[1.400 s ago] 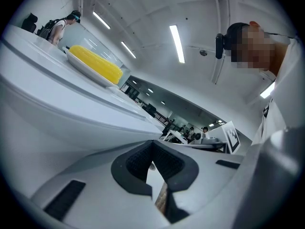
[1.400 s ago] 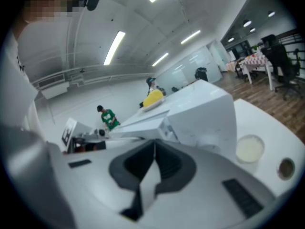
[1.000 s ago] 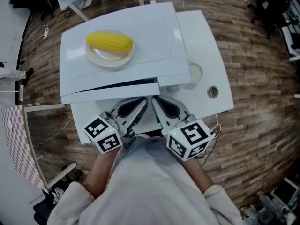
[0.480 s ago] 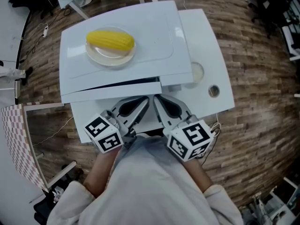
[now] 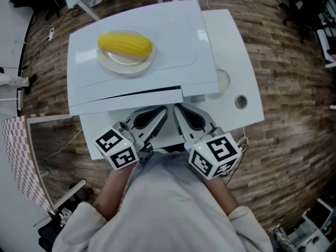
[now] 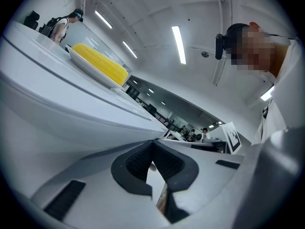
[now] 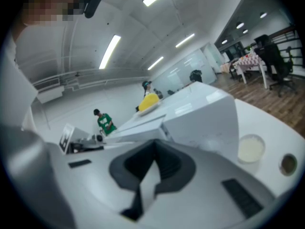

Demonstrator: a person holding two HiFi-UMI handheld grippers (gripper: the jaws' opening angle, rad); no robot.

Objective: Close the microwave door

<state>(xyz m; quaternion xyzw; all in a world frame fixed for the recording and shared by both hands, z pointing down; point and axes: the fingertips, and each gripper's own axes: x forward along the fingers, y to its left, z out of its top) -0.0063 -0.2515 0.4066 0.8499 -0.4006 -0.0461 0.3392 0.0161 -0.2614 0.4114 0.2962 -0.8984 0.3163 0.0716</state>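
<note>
Left gripper (image 5: 164, 111), right gripper (image 5: 177, 109): jaws seemingly together

A white table (image 5: 231, 41) stands on a brown wood floor (image 5: 286, 83). A big white microwave (image 5: 173, 46) sits on the table. Beside it, on the bare part, lie a small round white dish (image 5: 222, 81) and a little grey ring (image 5: 240, 102).

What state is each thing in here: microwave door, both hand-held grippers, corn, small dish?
Microwave door: shut or very nearly, only a thin dark seam above it.
Left hand-held gripper: jaws together, empty.
Right hand-held gripper: jaws together, empty.
Corn: lying on a plate atop the microwave.
Small dish: upright beside the microwave, uncovered.
</note>
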